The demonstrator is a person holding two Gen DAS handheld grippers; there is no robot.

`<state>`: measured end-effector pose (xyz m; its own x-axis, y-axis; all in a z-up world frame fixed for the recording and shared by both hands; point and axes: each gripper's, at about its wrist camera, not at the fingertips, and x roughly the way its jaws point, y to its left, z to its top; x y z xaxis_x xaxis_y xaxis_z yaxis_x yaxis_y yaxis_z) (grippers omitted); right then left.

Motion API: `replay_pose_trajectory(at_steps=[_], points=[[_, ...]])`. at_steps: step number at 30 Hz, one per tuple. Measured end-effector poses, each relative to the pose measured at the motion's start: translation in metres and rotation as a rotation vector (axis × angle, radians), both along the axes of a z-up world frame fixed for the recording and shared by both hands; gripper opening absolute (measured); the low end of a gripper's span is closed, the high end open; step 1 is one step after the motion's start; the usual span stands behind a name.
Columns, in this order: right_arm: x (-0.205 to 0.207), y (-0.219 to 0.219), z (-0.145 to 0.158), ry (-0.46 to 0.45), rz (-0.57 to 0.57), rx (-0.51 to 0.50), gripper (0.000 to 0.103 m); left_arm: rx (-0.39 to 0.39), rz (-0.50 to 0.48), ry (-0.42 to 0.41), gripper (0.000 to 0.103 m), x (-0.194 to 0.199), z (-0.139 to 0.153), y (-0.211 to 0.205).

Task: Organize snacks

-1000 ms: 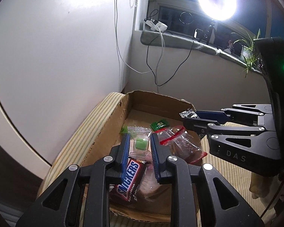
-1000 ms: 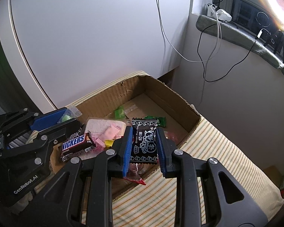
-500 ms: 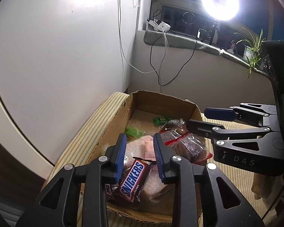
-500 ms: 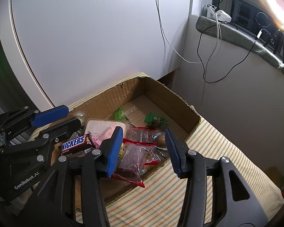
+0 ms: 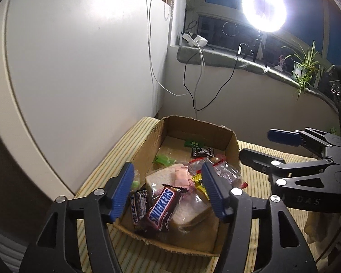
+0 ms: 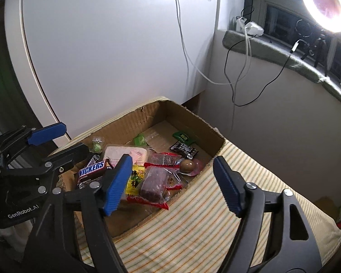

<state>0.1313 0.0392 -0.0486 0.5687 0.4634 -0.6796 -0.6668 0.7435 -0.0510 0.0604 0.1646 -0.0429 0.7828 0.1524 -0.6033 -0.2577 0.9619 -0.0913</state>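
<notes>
Both the left gripper [image 5: 168, 190] and right gripper [image 6: 174, 184] gaped empty above the cardboard box [image 6: 188, 118] — only the right view's centre showed the brown egg [image 6: 187, 166].

Brown box, bright wrappers
Brown Snickers bar [image 5: 161, 207] with blue lettering; black sachet [image 6: 183, 149] with white print; green packet [image 6: 184, 136]; yellow-striped cloth [image 6: 204, 218]; blue pads [image 6: 117, 182]

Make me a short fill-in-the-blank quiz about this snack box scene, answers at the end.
1. The snacks lie inside a ____ box.
2. The brown bar reads ____.
3. The left hand-held gripper and the right hand-held gripper are both ____.
4. The box rests on a ____ cloth.

Answers: cardboard; Snickers; open; striped
</notes>
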Motion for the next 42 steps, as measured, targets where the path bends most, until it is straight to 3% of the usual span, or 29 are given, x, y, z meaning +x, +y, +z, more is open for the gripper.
replay_pose_trajectory(at_steps=[4,10,20,42], points=[[-0.014,-0.012,0.006,-0.043,-0.021,0.0,0.084,0.026,0.012,0.0,0.073,-0.01,0.004,-0.006],[-0.043,-0.033,0.004,-0.085,-0.074,0.009,0.086,0.066,0.058,-0.012,0.08,-0.029,0.007,-0.015],[-0.063,-0.058,0.002,-0.077,-0.132,0.037,0.086,0.088,0.049,-0.021,0.08,-0.043,0.01,-0.028],[-0.083,-0.066,0.016,-0.093,-0.122,0.057,0.086,0.072,0.024,-0.042,0.08,-0.058,0.019,-0.038]])
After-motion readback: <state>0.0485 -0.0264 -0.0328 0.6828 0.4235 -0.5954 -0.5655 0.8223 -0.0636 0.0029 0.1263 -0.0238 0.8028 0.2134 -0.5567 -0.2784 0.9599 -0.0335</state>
